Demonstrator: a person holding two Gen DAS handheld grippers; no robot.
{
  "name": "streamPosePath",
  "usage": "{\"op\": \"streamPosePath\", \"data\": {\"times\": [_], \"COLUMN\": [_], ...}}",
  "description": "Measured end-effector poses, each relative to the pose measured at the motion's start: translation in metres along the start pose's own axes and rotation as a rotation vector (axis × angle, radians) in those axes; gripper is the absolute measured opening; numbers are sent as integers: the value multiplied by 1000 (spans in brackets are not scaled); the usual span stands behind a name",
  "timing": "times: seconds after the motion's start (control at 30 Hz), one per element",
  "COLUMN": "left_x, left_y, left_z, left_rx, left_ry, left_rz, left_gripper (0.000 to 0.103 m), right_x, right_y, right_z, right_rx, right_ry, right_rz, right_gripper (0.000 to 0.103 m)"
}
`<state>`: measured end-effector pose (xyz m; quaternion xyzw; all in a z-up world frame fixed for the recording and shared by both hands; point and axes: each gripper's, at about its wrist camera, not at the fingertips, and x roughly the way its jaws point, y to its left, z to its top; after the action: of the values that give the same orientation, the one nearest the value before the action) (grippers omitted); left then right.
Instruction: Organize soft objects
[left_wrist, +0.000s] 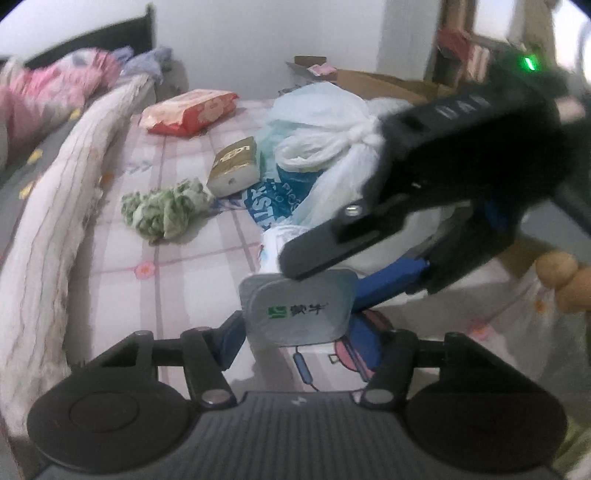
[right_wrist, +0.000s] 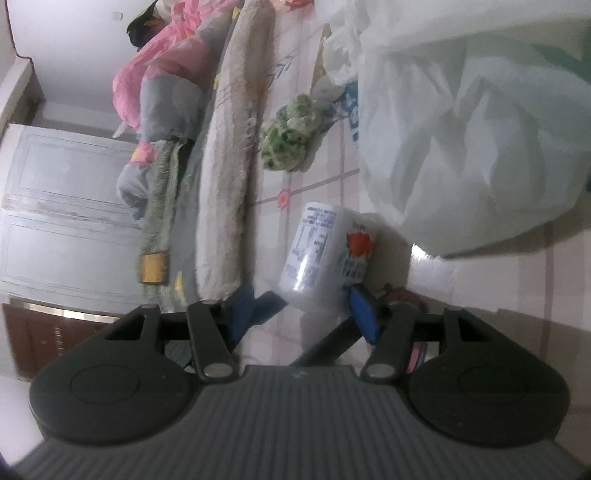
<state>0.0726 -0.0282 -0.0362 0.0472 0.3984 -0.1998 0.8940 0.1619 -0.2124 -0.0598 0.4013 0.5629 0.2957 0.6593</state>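
Yogurt cup, foil-lidded and lying on its side on the bed, sits between both pairs of fingers. Our left gripper brackets its lid end with fingers spread, apparently not squeezing; our right gripper straddles its body, also spread, contact unclear. We judge it light, thin-walled and easily dented, its foil puncturable, so we would grip the sidewall gently. Green cloth lies beyond, limp, best pinched anywhere at a bunched fold.

A white yogurt pouch with a silver foil top sits between the left gripper fingers. Beyond it, up left, lies a crumpled green-and-white cloth.
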Motion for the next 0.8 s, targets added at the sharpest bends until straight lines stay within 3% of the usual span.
{"op": "streamPosePath", "data": {"times": [0.13,0.3,0.43,0.57,0.8], "left_x": [-16,-29,-29,-36,-25], "left_y": [7,11,6,5,11], "left_z": [3,12,13,6,-10], "left_rx": [-80,-154,-143,-111,-45], "left_ry": [-12,-43,-54,-68,-19], "left_rz": [-41,-103,-72,-48,-19], "left_gripper": [52,52,51,51,51], "right_x": [-13,-20,-26,-38,-34], "right_y": [8,20,24,24,8], "right_z": [-5,-4,-5,-13,-31], "right_rx": [-9,-17,-49,-160,-251], "right_ry": [-25,-41,-69,-121,-117], "right_rz": [35,80,55,-73,-40], "right_gripper": [57,57,57,56,50]}}
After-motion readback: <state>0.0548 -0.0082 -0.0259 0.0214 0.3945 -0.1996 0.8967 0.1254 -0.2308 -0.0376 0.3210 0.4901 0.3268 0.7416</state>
